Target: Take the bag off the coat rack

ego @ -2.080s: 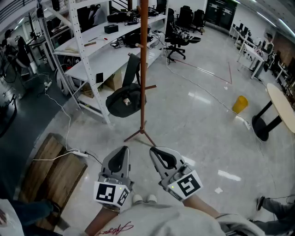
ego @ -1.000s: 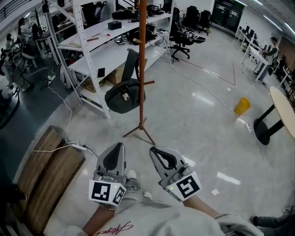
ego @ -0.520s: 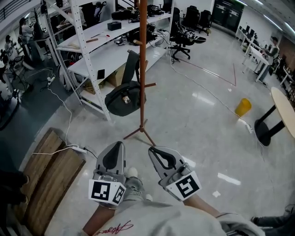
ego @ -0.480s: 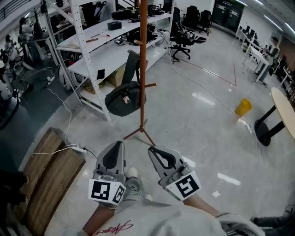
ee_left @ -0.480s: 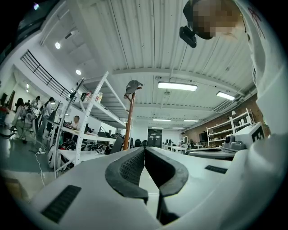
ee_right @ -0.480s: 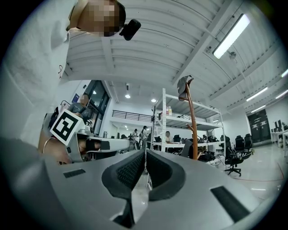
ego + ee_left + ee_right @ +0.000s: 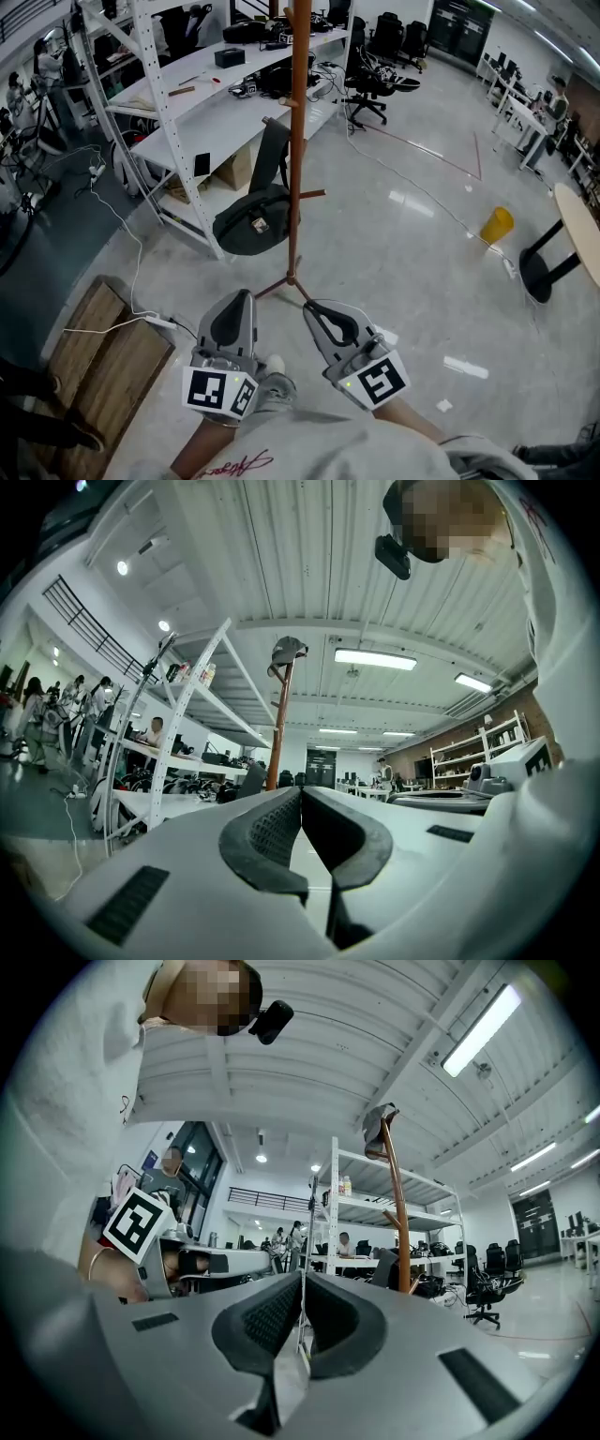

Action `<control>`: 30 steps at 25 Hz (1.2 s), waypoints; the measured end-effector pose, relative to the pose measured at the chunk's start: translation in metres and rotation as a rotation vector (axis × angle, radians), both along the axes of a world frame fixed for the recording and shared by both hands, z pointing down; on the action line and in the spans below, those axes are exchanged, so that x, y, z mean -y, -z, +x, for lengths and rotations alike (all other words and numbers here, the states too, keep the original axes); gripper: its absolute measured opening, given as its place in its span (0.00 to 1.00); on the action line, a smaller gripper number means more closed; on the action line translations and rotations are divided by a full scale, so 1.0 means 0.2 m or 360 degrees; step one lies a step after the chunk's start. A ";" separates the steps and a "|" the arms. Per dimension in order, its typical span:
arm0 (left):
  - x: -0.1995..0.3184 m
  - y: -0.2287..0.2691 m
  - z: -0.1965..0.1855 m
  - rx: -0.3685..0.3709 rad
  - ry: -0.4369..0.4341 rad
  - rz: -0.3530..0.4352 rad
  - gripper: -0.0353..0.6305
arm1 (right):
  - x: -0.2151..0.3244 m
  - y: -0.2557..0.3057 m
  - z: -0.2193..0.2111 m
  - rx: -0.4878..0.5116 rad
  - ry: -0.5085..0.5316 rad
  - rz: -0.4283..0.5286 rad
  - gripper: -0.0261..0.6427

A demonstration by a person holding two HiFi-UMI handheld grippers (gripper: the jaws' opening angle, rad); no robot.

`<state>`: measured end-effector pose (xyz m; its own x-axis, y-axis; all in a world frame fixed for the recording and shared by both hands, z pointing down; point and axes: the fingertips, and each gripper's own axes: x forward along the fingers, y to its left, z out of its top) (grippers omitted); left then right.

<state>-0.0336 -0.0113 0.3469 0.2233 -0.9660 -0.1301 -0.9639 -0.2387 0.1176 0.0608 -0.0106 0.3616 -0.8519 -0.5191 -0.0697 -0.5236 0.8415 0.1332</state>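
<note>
Cap (image 7: pixel 289 651) atop rack (image 7: pixel 297 141) only in gripper views; bag (image 7: pixel 251 220) hanging; left tongs (image 7: pixel 300 794), right tongs (image 7: pixel 302 1283) clenched.

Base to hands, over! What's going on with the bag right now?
Left gripper and right gripper both shut, empty. Bag hangs on coat rack, untouched. Only the rack's legs ahead, over.

The coat rack (image 7: pixel 296 141) ran off the head view's upper edge, its top lost there. Its pole covered the right edge of the bag (image 7: pixel 248 223). The shells of the left gripper (image 7: pixel 301 794) and right gripper (image 7: pixel 302 1283) hid the rack's foot in their own views.
</note>
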 end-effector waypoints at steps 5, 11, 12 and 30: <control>0.21 0.00 -0.09 -0.0001 -0.0027 -0.0001 0.08 | 0.20 0.00 -0.11 0.0000 -0.0009 0.0008 0.08; 0.44 0.02 -0.22 -0.0001 -0.0059 -0.0007 0.08 | 0.42 0.03 -0.27 0.0002 -0.0021 -0.0008 0.08; 0.47 0.02 -0.24 -0.0001 -0.0066 -0.0010 0.08 | 0.45 0.02 -0.29 0.0002 -0.0026 -0.0014 0.08; 0.91 0.00 -0.37 0.0007 -0.0218 -0.0050 0.08 | 0.85 -0.01 -0.44 -0.0028 -0.0169 -0.0055 0.08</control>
